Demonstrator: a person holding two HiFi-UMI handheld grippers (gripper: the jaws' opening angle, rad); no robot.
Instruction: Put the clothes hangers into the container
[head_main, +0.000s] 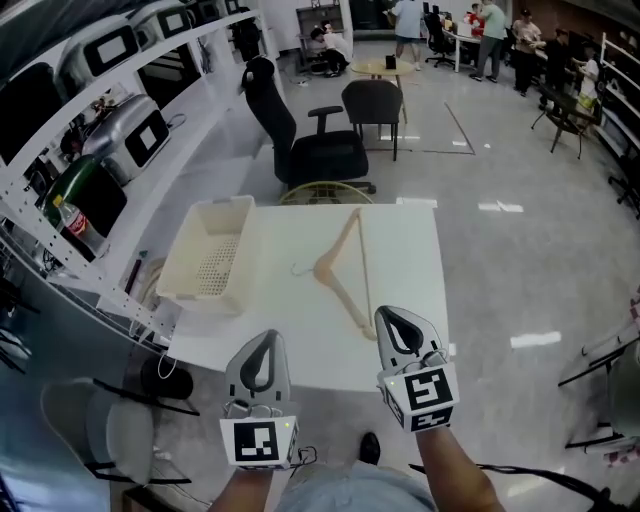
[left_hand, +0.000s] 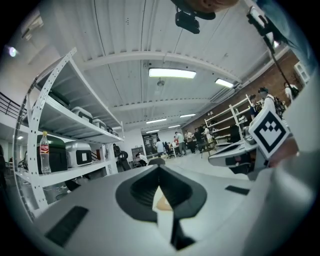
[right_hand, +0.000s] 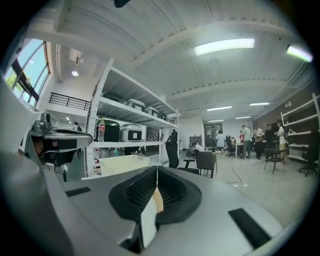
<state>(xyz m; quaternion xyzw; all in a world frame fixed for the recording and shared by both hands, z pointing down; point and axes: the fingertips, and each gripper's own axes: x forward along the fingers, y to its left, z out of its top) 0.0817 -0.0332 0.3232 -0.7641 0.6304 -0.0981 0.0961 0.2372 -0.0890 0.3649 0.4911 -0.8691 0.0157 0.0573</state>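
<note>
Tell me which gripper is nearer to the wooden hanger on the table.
Right. The right gripper is beside the hanger at its near end; the left gripper is farther off to its left, near the table front edge.

Side by side, left hand-held gripper (head_main: 264, 342) and right hand-held gripper (head_main: 392, 318), each with jaws together.

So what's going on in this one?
A person holds a claw in each hand above the near edge of a white table. The left claw and the right claw are both shut and empty. One wooden clothes hanger lies flat on the table, its near end close to the right claw. The cream container sits on the table's left side with no hanger in it. Nothing has been picked up yet.
</note>
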